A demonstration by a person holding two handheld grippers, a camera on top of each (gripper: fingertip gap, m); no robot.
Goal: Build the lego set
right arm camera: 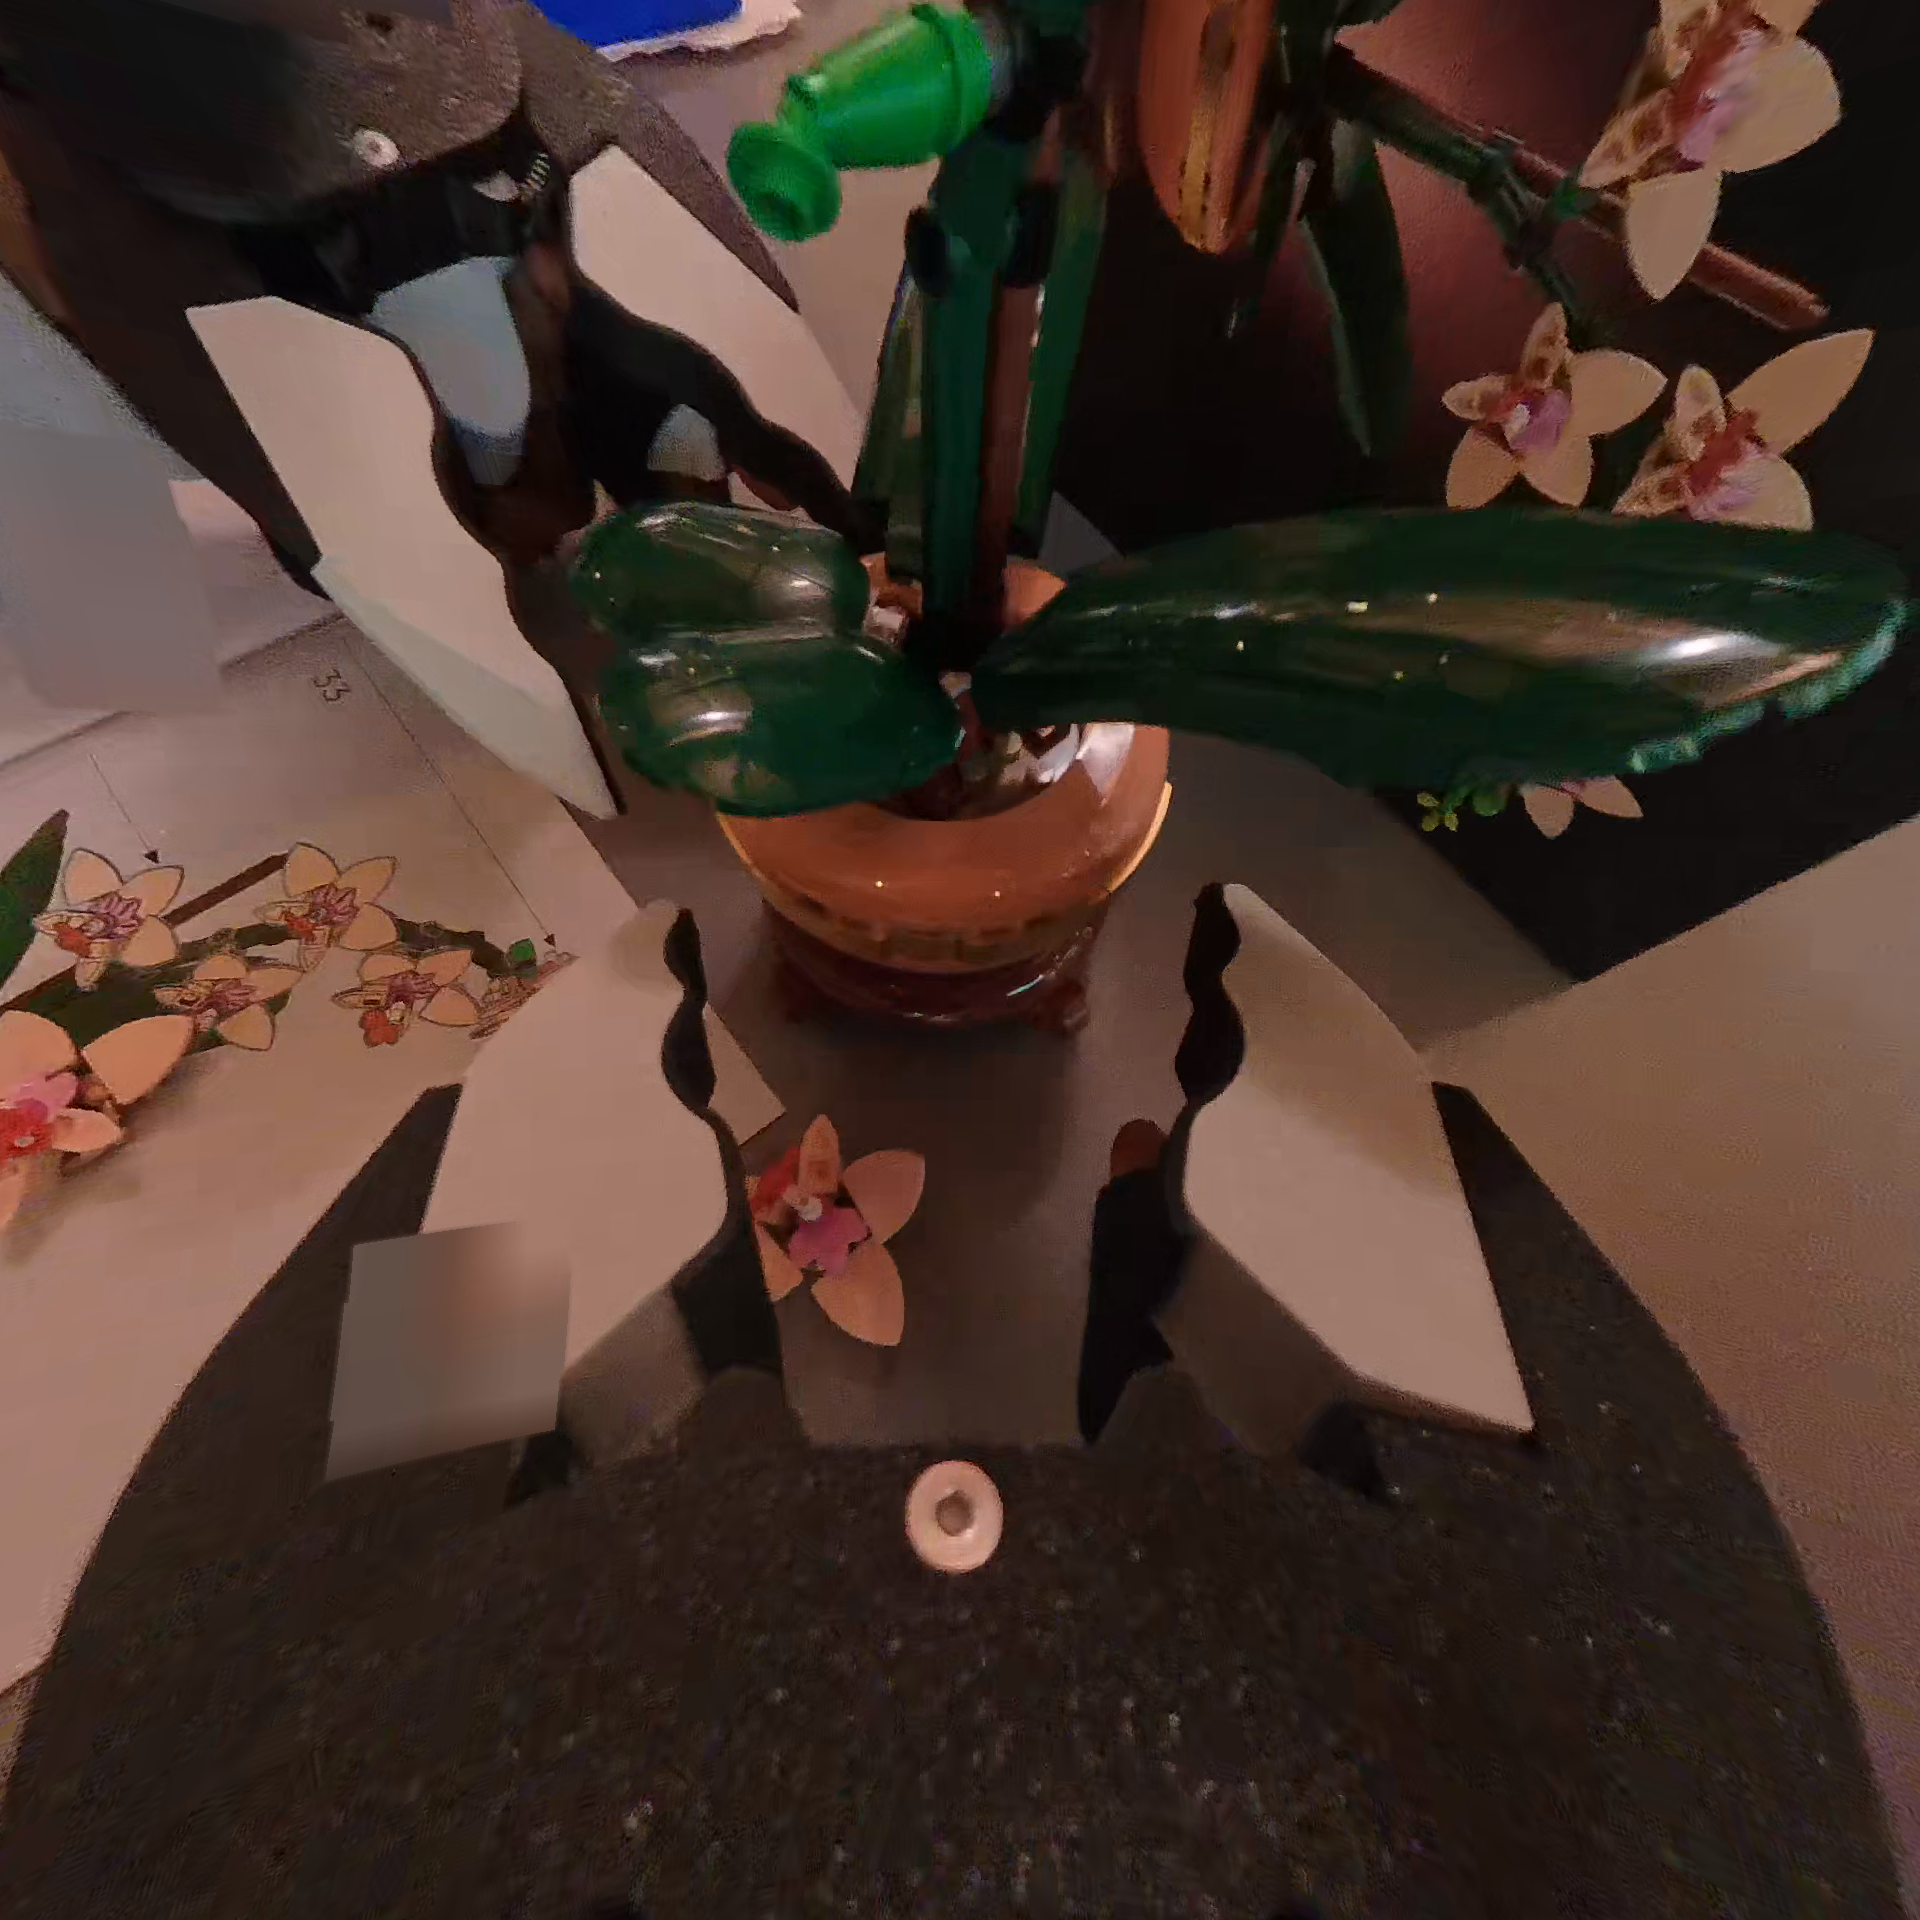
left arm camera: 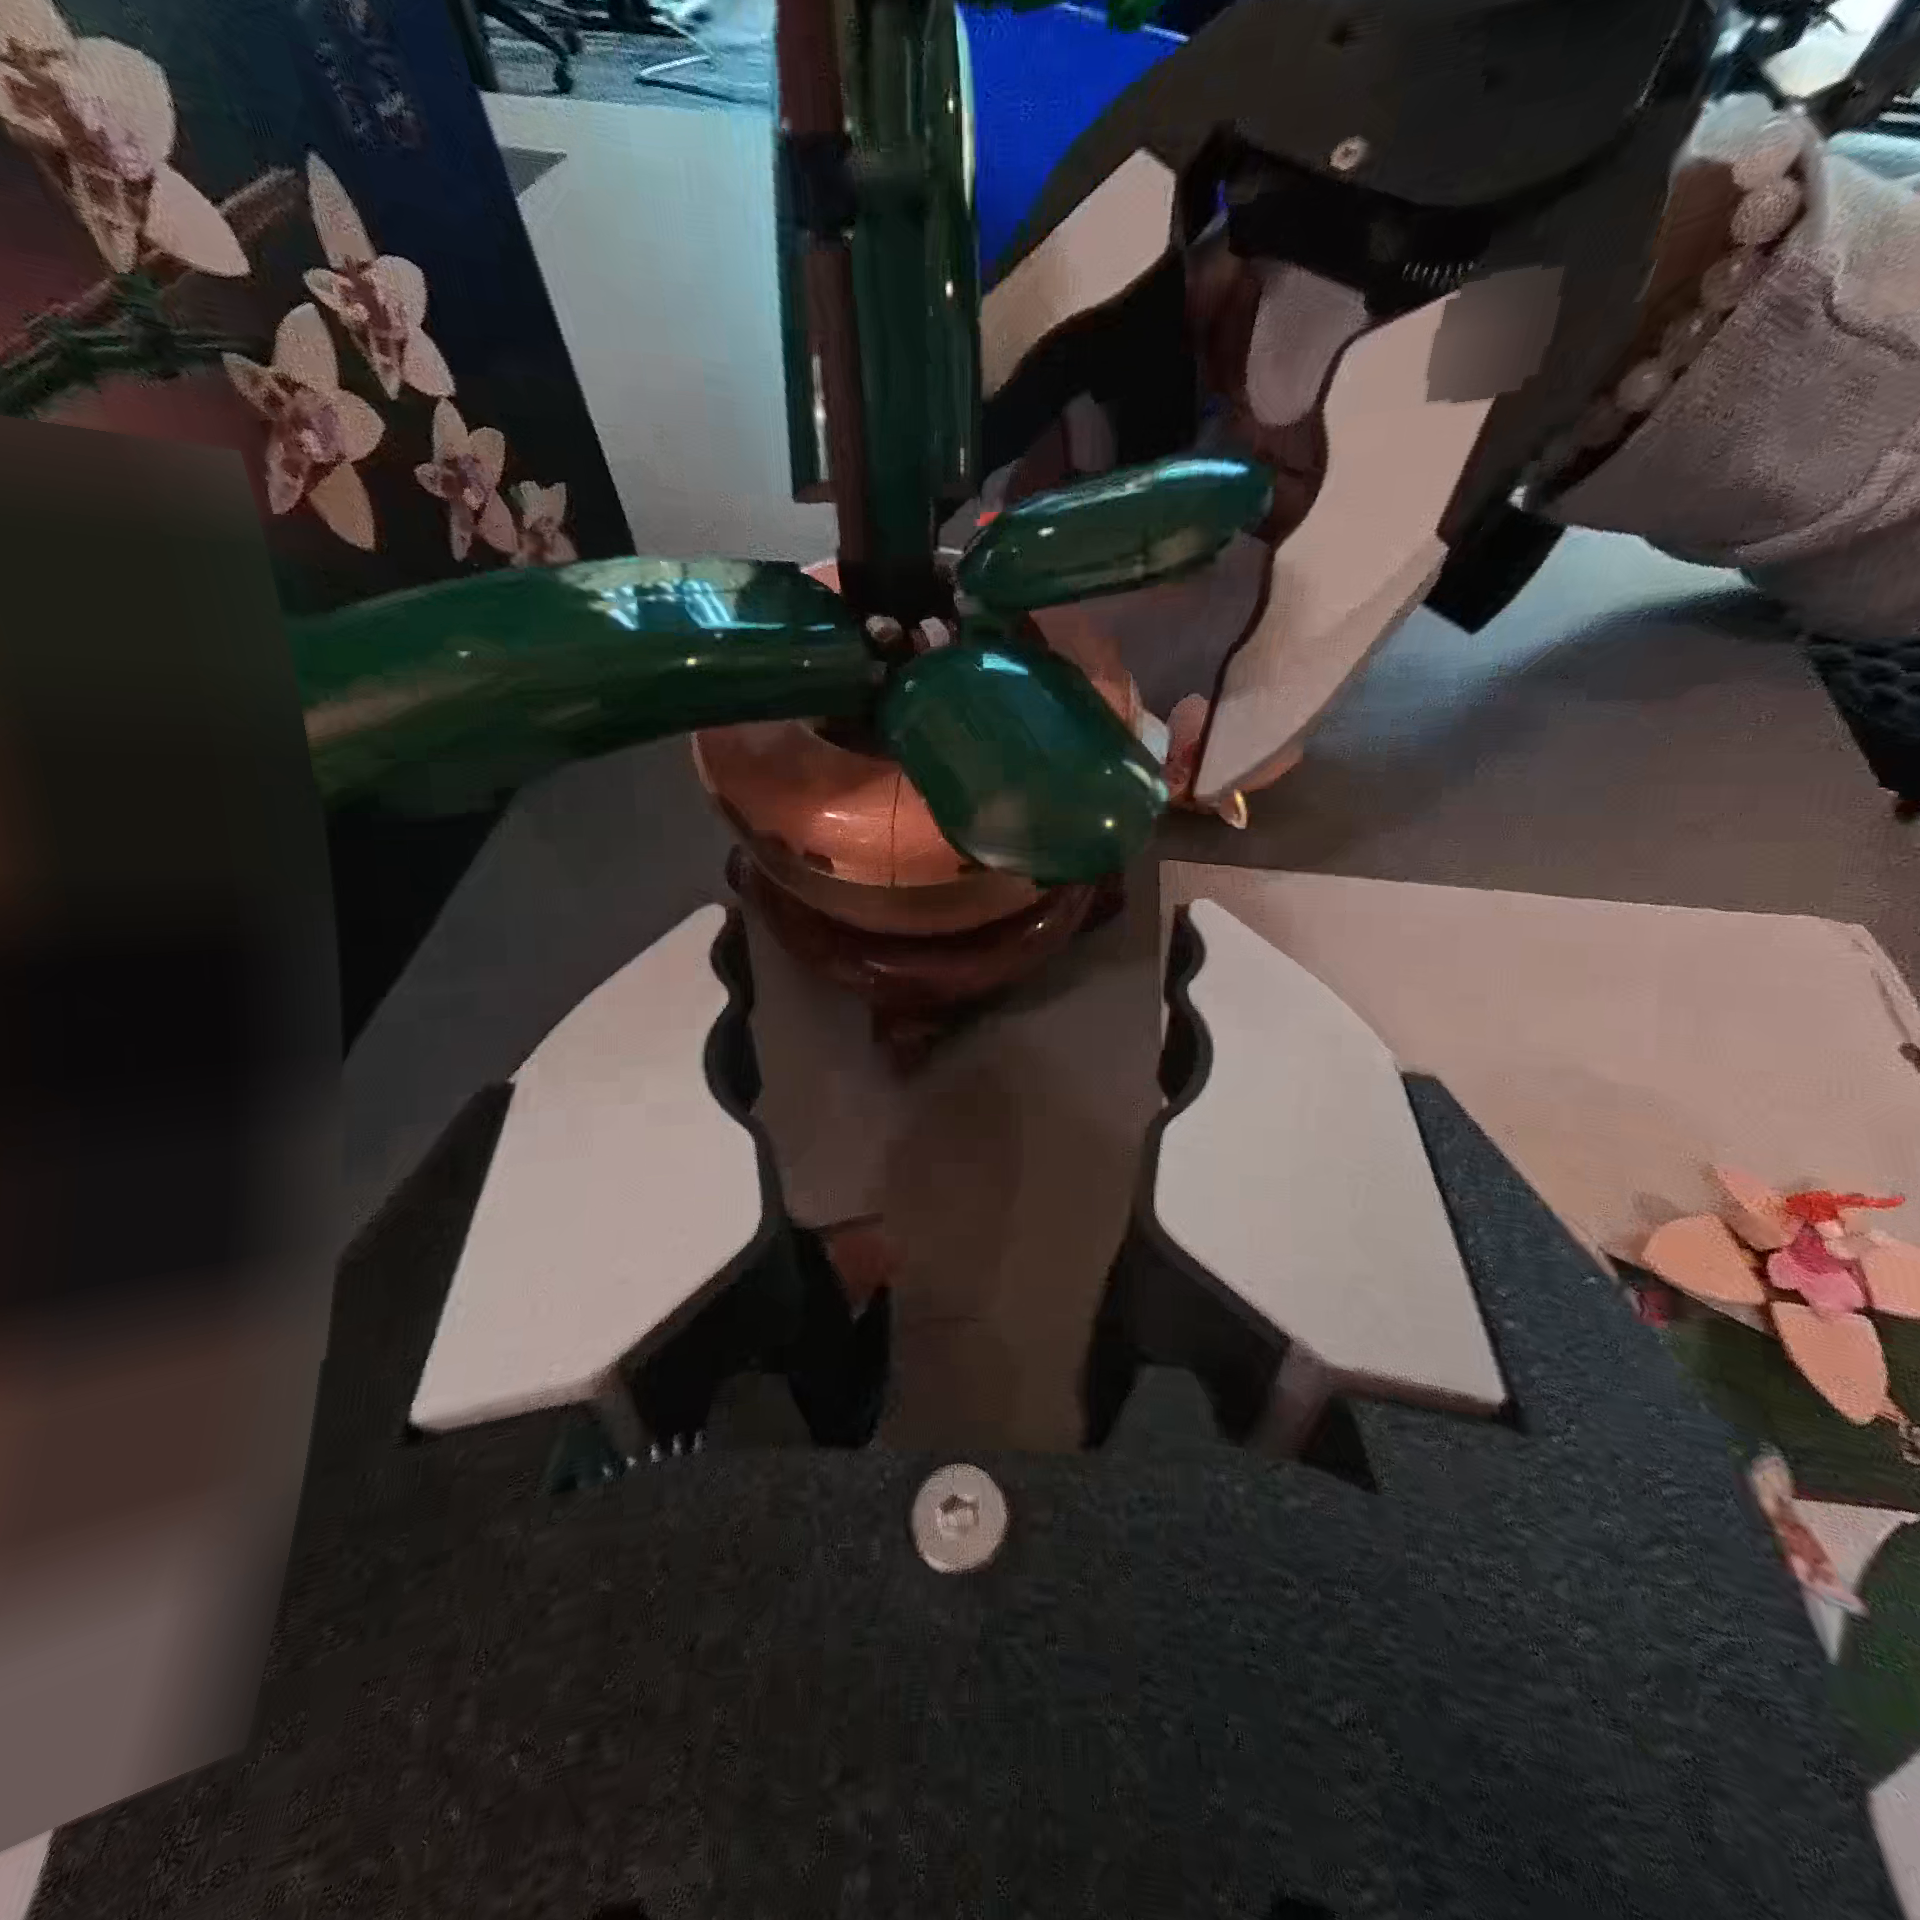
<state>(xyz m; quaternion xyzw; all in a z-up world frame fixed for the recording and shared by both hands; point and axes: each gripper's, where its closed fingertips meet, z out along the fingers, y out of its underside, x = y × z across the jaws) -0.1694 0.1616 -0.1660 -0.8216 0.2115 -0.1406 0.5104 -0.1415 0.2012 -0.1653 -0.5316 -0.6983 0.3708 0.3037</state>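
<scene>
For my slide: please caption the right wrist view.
Open right gripper facing the potted LEGO orchid, loose flower between its fingers.

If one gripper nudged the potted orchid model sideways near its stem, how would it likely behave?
The orchid model would probably tip rather than slide: its tall stem rises high above a small round pot on a narrow brown base. The long leaf juts far to one side, likely biasing it that way. Being brick-built, the leaves may pop off.

Office, rolling chair bases (left arm camera: 540, 42), grey desk (left arm camera: 1558, 727)
</scene>
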